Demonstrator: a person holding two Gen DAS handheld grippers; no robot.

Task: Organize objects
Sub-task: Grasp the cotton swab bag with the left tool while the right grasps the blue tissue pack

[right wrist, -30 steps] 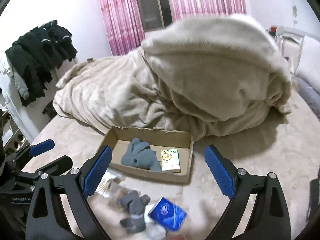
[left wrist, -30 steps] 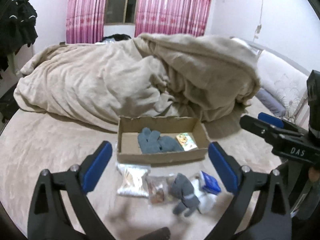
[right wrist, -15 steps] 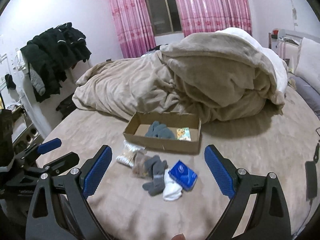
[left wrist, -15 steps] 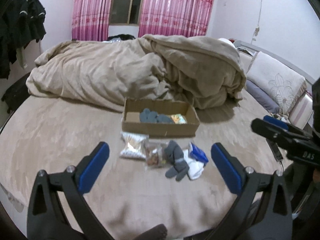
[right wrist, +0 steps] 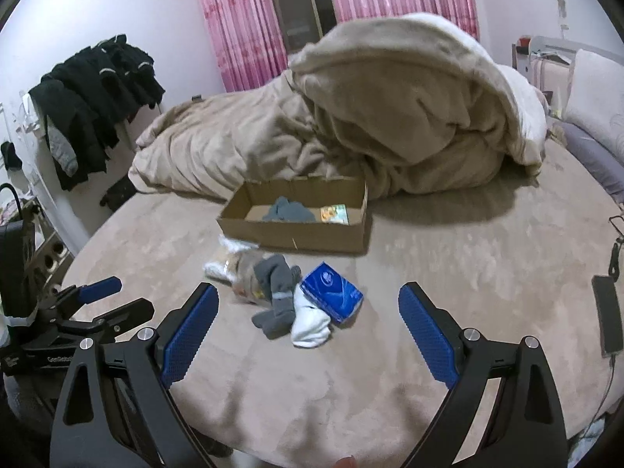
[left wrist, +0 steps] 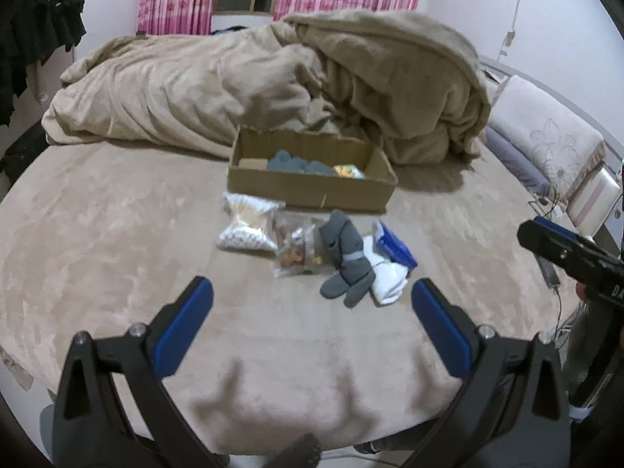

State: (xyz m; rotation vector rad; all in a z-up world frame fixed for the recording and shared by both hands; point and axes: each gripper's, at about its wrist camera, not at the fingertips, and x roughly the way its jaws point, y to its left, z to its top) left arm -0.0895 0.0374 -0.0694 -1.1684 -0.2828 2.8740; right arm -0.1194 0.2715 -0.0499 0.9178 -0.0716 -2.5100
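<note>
A cardboard box [left wrist: 312,191] [right wrist: 292,234] stands on the bed with grey gloves [left wrist: 292,164] and a small picture pack [left wrist: 348,171] inside. In front of it lie a silver bag [left wrist: 247,226], a clear snack bag [left wrist: 294,249], grey socks [left wrist: 345,261] [right wrist: 275,292], a white sock [left wrist: 388,277] [right wrist: 310,321] and a blue tissue pack [left wrist: 394,243] [right wrist: 331,290]. My left gripper [left wrist: 310,318] is open and empty, short of the pile. My right gripper [right wrist: 308,329] is open and empty, its jaws either side of the socks but nearer the camera.
A heaped beige duvet [left wrist: 273,78] fills the bed behind the box. Pillows [left wrist: 546,144] lie at the right. Dark clothes [right wrist: 85,101] hang at the left wall. A phone and cable [right wrist: 606,312] lie at the bed's right edge.
Both grippers pulled back from the pile a second ago, then came in slightly closer again. The objects have not moved. Both stay open.
</note>
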